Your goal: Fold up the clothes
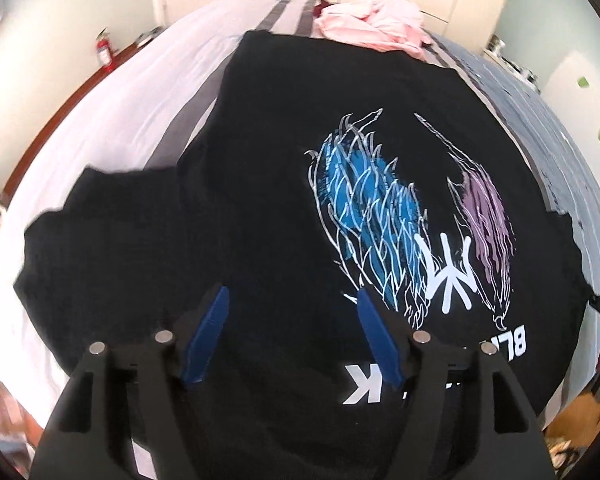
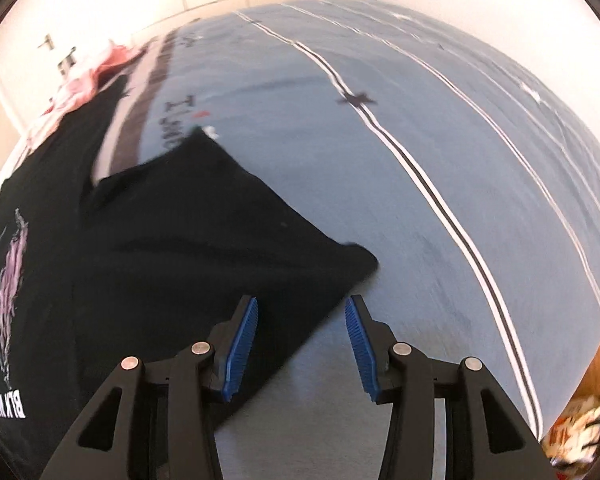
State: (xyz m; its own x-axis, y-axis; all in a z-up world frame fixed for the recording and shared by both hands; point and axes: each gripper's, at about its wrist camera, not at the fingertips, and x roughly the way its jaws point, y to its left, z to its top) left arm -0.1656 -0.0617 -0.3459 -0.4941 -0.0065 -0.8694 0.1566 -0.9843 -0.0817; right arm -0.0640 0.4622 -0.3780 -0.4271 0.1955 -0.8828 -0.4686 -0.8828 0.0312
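A black T-shirt (image 1: 284, 128) with a blue, purple and white print lies spread flat on the bed, print side up. Its left sleeve (image 1: 100, 232) sticks out over the white sheet. My left gripper (image 1: 290, 294) hovers open above the shirt's near part, nothing between its blue pads. In the right wrist view the shirt's other sleeve (image 2: 204, 224) lies on the blue bedcover. My right gripper (image 2: 301, 302) stands open just over that sleeve's near edge, its pads apart from the cloth.
A pink garment (image 1: 376, 24) lies crumpled at the far end of the bed. The bedcover (image 2: 420, 160) is blue with dark and white stripes on the right, white (image 1: 148, 92) on the left. Cupboard doors and walls surround the bed.
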